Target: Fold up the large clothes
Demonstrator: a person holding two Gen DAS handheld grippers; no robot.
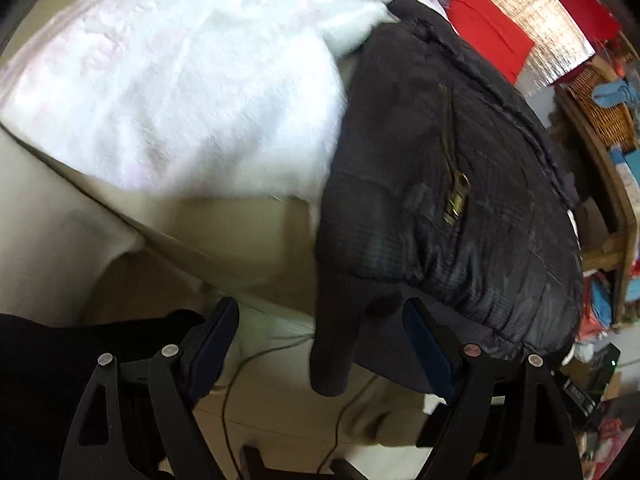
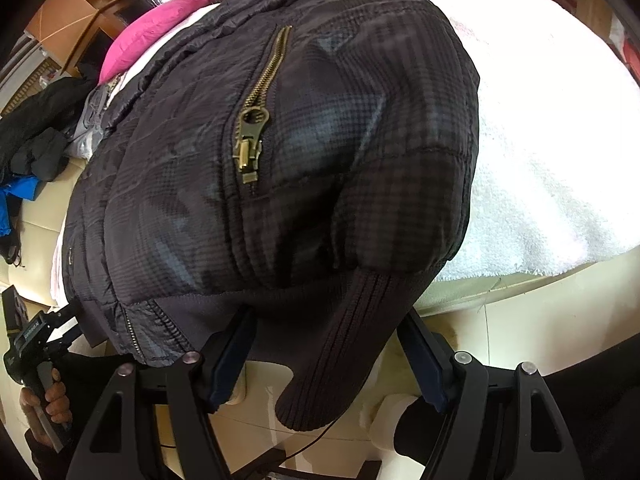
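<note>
A dark plaid padded jacket point(image 1: 440, 200) point(image 2: 320, 140) with a brass zip pull point(image 2: 249, 148) lies on a white fluffy blanket point(image 1: 180, 80) point(image 2: 540, 160). Its ribbed knit cuff point(image 1: 336, 344) point(image 2: 332, 360) hangs over the cushion's front edge. My left gripper point(image 1: 320, 308) is open just below the jacket's hem, the cuff dangling between its fingers without touching the pads. My right gripper point(image 2: 326, 318) is also open, astride the same cuff, its left fingertip tucked under the hem. The right wrist view shows the left gripper in a hand point(image 2: 48, 404) at the lower left.
The cream cushion edge point(image 1: 240, 240) runs under the blanket. Thin cables point(image 1: 236, 384) cross the pale floor below. A wicker basket point(image 1: 604, 108) and wooden shelf stand beside the jacket. A pink garment point(image 2: 160, 28), dark clothes point(image 2: 36, 132) and a cardboard box point(image 2: 80, 12) lie behind it.
</note>
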